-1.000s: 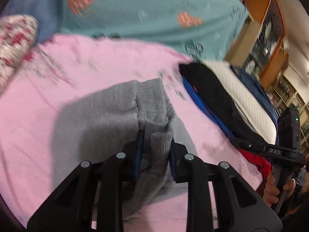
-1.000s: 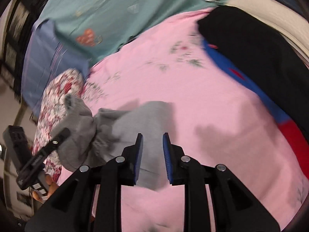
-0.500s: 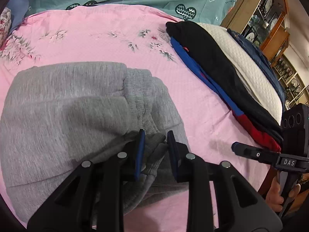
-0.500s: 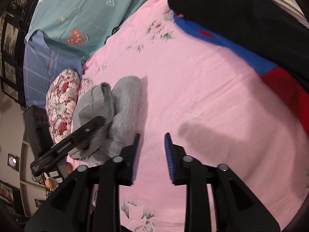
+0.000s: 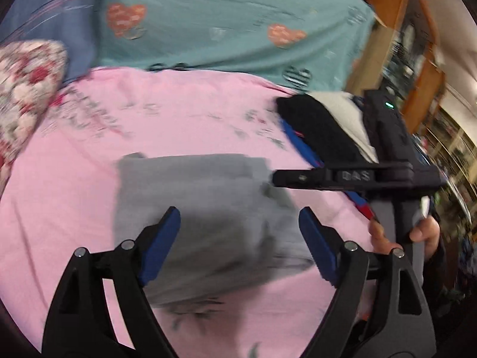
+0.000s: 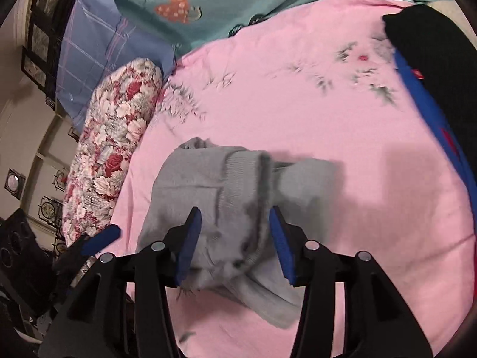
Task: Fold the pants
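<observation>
Folded grey pants [image 6: 238, 191] lie mid-frame on the pink bed [image 6: 328, 113]; left gripper [image 5: 238, 244] and right gripper [image 6: 234, 238] both gape, holding nothing.

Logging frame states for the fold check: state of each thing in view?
Pants: folded into a bundle, lying on the sheet, not gripped.
Left claw: open, over the pants.
Right claw: open, over the pants.
Clothes stack: folded, at the sheet's edge.
Sheet: spread flat.
</observation>
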`<state>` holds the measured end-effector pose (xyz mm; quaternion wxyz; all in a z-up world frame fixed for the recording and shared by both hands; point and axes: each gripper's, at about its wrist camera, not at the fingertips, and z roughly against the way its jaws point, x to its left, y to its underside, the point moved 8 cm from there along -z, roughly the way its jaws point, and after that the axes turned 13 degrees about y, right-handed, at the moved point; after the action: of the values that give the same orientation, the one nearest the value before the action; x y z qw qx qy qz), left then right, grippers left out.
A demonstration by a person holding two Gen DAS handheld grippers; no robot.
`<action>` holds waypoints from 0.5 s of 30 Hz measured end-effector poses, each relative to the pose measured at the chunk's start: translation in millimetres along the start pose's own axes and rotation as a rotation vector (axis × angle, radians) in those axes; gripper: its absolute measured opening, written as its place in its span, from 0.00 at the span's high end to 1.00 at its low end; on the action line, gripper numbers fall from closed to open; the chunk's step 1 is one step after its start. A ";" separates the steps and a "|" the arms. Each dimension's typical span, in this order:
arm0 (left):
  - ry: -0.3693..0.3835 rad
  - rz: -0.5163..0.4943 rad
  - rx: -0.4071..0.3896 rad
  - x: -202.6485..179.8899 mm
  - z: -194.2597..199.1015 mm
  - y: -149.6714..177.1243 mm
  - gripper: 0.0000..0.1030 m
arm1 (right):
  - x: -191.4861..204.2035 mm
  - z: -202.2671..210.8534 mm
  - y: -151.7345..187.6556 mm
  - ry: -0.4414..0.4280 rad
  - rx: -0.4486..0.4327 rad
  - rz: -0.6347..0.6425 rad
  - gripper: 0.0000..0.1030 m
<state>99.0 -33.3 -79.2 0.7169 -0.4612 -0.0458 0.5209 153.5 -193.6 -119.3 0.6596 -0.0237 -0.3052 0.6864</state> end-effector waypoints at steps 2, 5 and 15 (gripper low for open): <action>0.005 0.080 -0.001 27.8 1.6 0.8 0.22 | 20.2 -6.8 -5.6 0.003 -0.034 0.048 0.52; 0.063 0.170 0.044 50.0 -12.5 10.9 0.49 | 36.1 -17.3 -5.3 -0.005 -0.023 0.081 0.59; 0.115 0.139 0.168 42.9 -54.6 60.5 0.73 | 2.2 -39.6 57.2 0.228 0.042 0.121 0.69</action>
<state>105.6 -31.0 -171.1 0.7166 -0.4306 0.0714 0.5440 119.5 -173.0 -176.4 0.6480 -0.1062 -0.2116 0.7240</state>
